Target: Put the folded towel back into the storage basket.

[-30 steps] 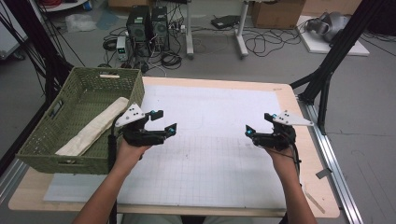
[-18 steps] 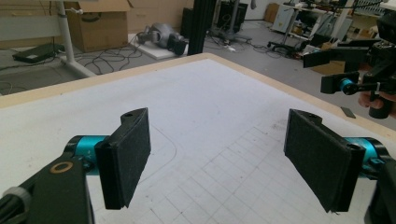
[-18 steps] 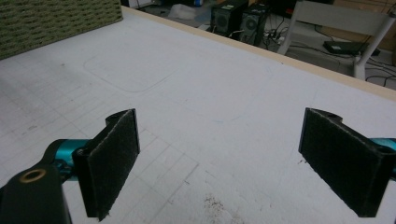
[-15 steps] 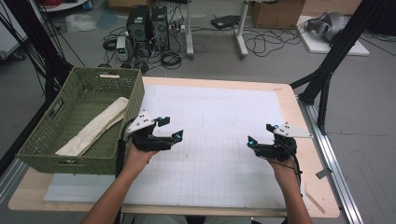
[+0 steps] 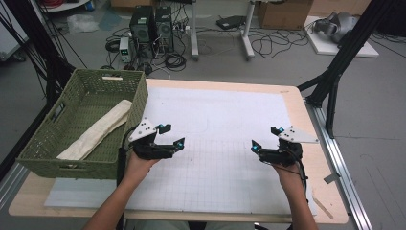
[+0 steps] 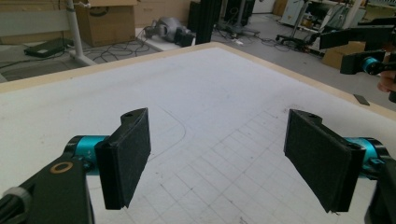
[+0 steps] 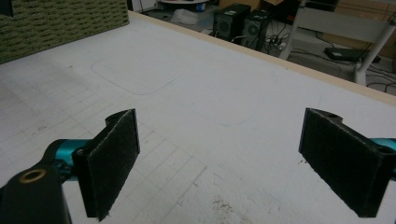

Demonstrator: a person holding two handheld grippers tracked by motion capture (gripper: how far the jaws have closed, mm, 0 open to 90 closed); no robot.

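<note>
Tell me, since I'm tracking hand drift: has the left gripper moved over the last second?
Yes. The left gripper has shifted rightward and nearer the person, away from the green basket.

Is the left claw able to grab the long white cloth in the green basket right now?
Probably yes. The left claw is open and holds nothing, right beside the green basket. The basket has no lid, and the cloth lies on top inside. The near wall stands between them, so the claw would likely have to lift over it first.

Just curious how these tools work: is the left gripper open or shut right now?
Open. In the left gripper view, the left gripper has its two black jaws wide apart, with bare white mat between them and nothing held.
</note>
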